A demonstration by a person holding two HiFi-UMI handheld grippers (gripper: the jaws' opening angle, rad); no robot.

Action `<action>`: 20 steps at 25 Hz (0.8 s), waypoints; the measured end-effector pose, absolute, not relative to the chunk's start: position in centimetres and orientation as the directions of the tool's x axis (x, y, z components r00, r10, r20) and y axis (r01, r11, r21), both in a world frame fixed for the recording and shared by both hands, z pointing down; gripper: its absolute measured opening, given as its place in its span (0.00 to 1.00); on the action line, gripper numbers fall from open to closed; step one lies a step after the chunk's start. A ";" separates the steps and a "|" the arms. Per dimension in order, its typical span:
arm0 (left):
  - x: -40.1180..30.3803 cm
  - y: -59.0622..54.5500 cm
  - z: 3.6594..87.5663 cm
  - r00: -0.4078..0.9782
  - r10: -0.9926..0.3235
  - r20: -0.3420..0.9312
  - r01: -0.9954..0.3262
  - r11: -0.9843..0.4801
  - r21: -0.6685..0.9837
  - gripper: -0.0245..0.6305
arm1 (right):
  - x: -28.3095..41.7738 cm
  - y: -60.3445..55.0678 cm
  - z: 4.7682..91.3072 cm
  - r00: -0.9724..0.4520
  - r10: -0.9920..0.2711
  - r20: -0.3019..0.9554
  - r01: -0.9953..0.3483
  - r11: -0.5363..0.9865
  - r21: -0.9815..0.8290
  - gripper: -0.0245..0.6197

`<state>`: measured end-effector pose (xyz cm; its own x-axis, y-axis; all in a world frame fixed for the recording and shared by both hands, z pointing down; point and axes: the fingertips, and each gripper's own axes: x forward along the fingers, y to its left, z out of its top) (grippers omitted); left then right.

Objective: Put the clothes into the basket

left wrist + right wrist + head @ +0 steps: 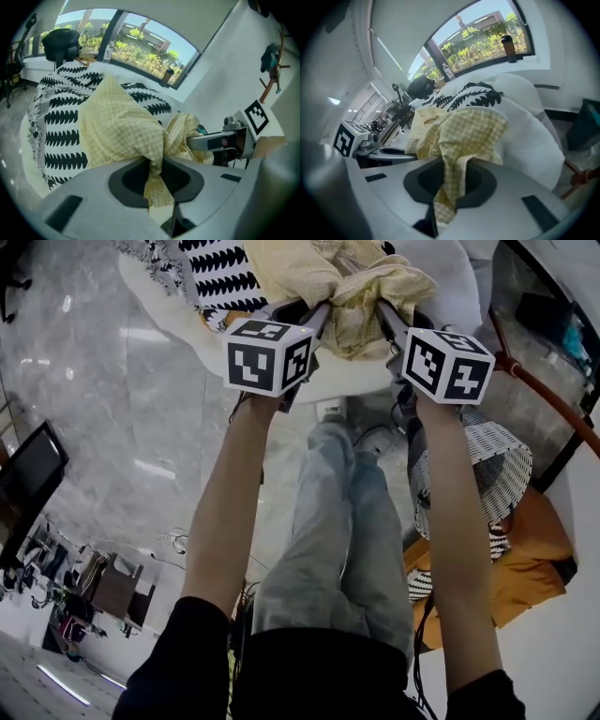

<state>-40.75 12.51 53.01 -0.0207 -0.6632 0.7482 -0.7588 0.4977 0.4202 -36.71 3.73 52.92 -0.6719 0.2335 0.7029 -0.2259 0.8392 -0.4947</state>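
Observation:
A pale yellow checked garment (361,296) hangs bunched between my two grippers, above a white cushioned seat (450,282). My left gripper (314,313) is shut on one fold of it; in the left gripper view the cloth (122,131) is pinched in the jaws (157,164). My right gripper (382,313) is shut on another fold, which the right gripper view shows as cloth (464,131) clamped in the jaws (452,180). A black-and-white patterned cloth (220,273) lies on the seat behind. The white perforated basket (487,465) stands low at the right, partly hidden by my right forearm.
An orange cloth (525,559) lies beside the basket. A reddish wooden bar (553,399) slants along the right. The person's jeans-clad legs (347,521) stand between seat and basket. Glossy grey floor (112,409) spreads to the left. A window runs behind the seat (140,47).

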 end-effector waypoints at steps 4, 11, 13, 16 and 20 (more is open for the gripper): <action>-38.2 12.7 52.4 0.035 -0.702 0.711 -0.795 0.411 0.445 0.14 | -34.0 3.4 53.6 -0.709 0.164 0.686 -0.314 0.798 -0.515 0.12; -30.1 9.9 46.5 0.110 -0.751 0.651 -0.848 0.271 0.456 0.14 | -26.3 1.2 49.0 -0.775 0.053 0.630 -0.392 0.742 -0.543 0.12; -27.5 8.6 44.1 0.133 -0.762 0.634 -0.862 0.226 0.453 0.14 | -23.7 0.3 47.0 -0.794 0.021 0.608 -0.405 0.727 -0.554 0.12; -21.5 5.4 40.5 0.188 -0.782 0.595 -0.882 0.132 0.452 0.14 | -17.8 -2.2 44.1 -0.823 -0.056 0.565 -0.440 0.691 -0.573 0.12; -12.8 1.9 36.8 0.286 -0.779 0.558 -0.891 -0.002 0.454 0.13 | -9.3 -5.0 41.5 -0.836 -0.178 0.519 -0.507 0.613 -0.606 0.12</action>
